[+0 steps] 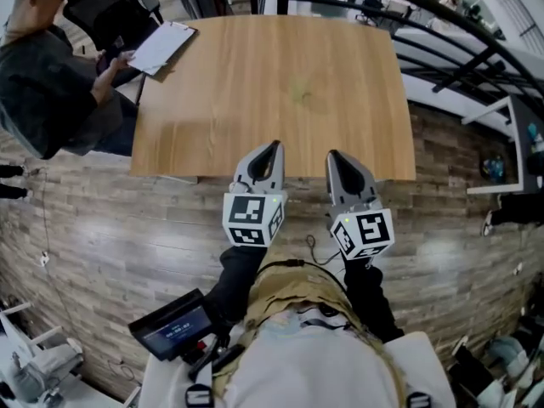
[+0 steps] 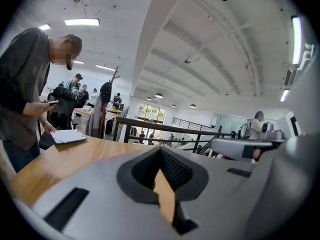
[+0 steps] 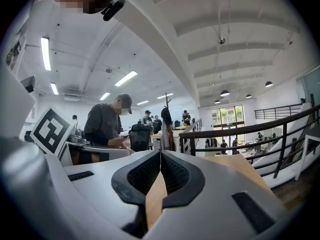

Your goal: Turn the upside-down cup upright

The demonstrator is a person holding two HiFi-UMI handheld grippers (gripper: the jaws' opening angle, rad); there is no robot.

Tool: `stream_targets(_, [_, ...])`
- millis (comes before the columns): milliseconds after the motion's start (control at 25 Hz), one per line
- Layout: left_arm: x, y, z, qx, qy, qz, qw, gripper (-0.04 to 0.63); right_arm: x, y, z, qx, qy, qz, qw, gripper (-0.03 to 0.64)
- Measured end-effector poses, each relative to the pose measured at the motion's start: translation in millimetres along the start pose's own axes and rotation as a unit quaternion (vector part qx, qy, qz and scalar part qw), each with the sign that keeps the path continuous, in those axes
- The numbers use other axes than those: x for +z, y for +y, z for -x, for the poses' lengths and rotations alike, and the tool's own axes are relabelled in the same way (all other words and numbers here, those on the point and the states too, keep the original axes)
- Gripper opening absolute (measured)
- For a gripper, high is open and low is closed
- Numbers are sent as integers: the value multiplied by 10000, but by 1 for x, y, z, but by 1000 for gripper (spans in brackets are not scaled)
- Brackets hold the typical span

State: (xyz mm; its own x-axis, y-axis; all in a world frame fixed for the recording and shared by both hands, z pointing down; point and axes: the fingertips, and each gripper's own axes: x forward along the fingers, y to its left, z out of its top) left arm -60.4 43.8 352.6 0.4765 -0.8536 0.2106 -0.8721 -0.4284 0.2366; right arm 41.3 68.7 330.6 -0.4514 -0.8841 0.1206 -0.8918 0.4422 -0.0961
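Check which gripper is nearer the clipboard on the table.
Left. The left gripper is at the table's near edge, on the clipboard's side; the right gripper is beside it, farther over.

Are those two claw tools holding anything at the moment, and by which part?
Nothing is held. The left gripper and the right gripper both have their jaws shut together with nothing between them, at the near edge of the wooden table.
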Motion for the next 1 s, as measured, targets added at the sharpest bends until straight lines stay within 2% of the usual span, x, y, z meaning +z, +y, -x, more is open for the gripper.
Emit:
stream_targets(560, [8,80,-112,-137,510,134,9985,-3,-11,-50,-132,-236,427,-64,9988,23])
stream_targets(800, [6,92,-131,-170,670,137,9975,-3,-22,-55,-147,-291,652,-131,9974,23])
stream_targets(1000, [-5,99,-148,28,814,49,9967,-3,-41,-65,-160,-157,825,-287,9961,23])
